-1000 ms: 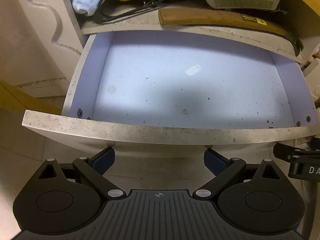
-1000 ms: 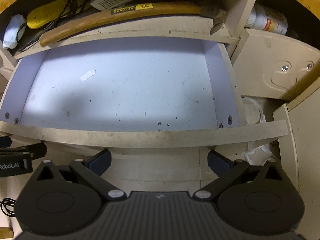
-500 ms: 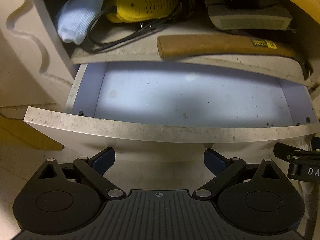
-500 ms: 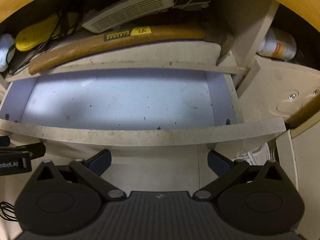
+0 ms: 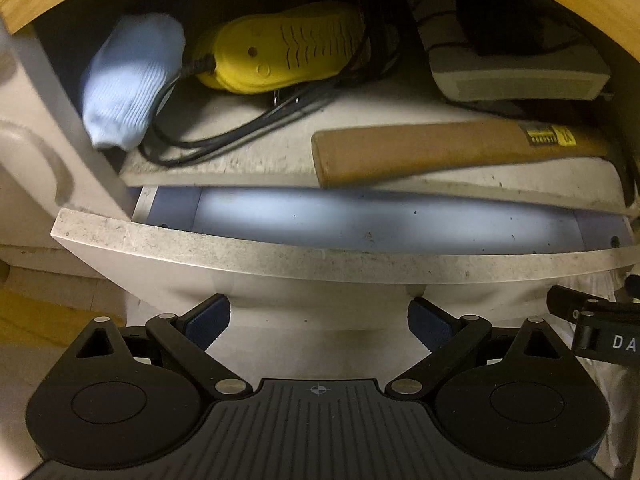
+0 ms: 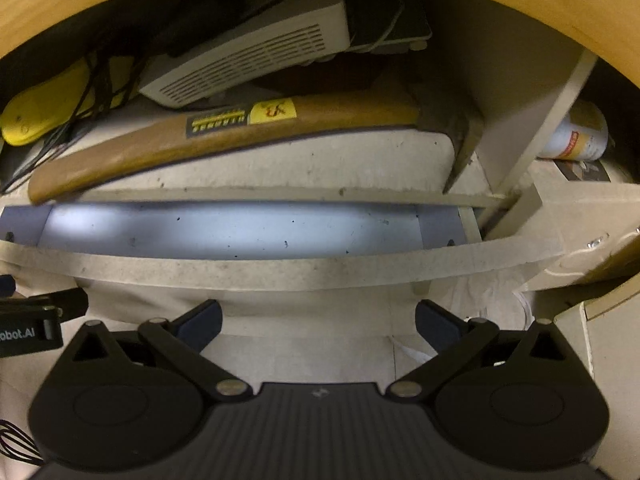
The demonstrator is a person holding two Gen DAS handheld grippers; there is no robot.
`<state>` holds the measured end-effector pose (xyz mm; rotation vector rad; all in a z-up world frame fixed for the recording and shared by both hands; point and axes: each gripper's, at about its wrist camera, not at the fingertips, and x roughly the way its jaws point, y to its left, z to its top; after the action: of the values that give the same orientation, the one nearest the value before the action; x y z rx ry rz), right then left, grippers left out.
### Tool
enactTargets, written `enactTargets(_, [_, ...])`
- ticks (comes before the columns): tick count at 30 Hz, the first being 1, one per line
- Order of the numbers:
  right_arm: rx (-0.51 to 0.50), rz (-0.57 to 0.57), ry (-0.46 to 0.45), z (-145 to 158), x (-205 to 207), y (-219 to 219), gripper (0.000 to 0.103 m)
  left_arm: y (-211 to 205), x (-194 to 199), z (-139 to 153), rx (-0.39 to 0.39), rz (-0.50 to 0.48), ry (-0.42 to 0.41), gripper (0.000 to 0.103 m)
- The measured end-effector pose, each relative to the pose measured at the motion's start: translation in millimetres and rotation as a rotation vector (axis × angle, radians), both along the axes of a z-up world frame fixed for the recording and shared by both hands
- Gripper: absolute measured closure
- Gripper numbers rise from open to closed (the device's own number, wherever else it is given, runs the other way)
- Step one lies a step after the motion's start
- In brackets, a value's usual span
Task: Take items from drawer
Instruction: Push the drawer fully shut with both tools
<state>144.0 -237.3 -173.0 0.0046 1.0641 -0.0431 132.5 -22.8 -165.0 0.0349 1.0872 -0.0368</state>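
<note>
Left wrist view, from left to right: a pale blue ribbed sock [image 5: 128, 80] leans against the shelf's left wall, a yellow plastic shoe-shaped device [image 5: 280, 48] with a black cable [image 5: 224, 136] lies beside it, and a grey vented box [image 5: 516, 68] sits at the back right. In front of that box a wooden-handled hammer [image 5: 440, 148] with a yellow label lies across the shelf edge. All of these rest on the dusty white shelf [image 5: 260, 152] above the white drawer with a pale blue lining [image 5: 320, 260], which stands partly pulled out; its visible strip of floor shows only dark specks. The left tongs [image 5: 319, 316] hang just in front of the drawer's front panel, spread wide and released, grasping nothing. At the far right edge a black part of the other tool shows.

Right wrist view, from left to right: the yellow device [image 6: 48, 108] and cables sit far left, the grey vented box [image 6: 248, 60] tilts at centre, and the hammer [image 6: 224, 136] lies below it, its metal head at the right by the shelf divider. A white bottle with an orange label [image 6: 576, 136] lies on its side in the next compartment. The drawer [image 6: 280, 272] is below, and the right tongs [image 6: 319, 320] are spread apart before it, released, with nothing between them.
</note>
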Motion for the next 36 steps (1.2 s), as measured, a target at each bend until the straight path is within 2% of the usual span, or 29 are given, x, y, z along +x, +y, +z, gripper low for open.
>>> enactTargets(14, [-0.014, 0.007, -0.03, -1.7, 36.0, 2.3, 0.0, -4.9, 9.4, 0.3, 0.002, 0.029, -0.01, 0.005])
enactTargets(30, [-0.02, 0.01, -0.038, -2.7, 45.7, 2.0, 0.0, -9.7, 4.5, -0.5, 0.018, 0.014, 0.002, 0.003])
enactTargets(33, [-0.018, 0.008, -0.039, -2.8, 47.6, 1.8, 0.0, -27.0, 49.7, 24.7, 0.016, 0.046, 0.005, 0.003])
enactTargets(36, [-0.018, 0.007, -0.041, -3.2, 49.8, 1.6, 0.0, -23.5, 61.5, 21.8, 0.025, 0.043, 0.007, 0.003])
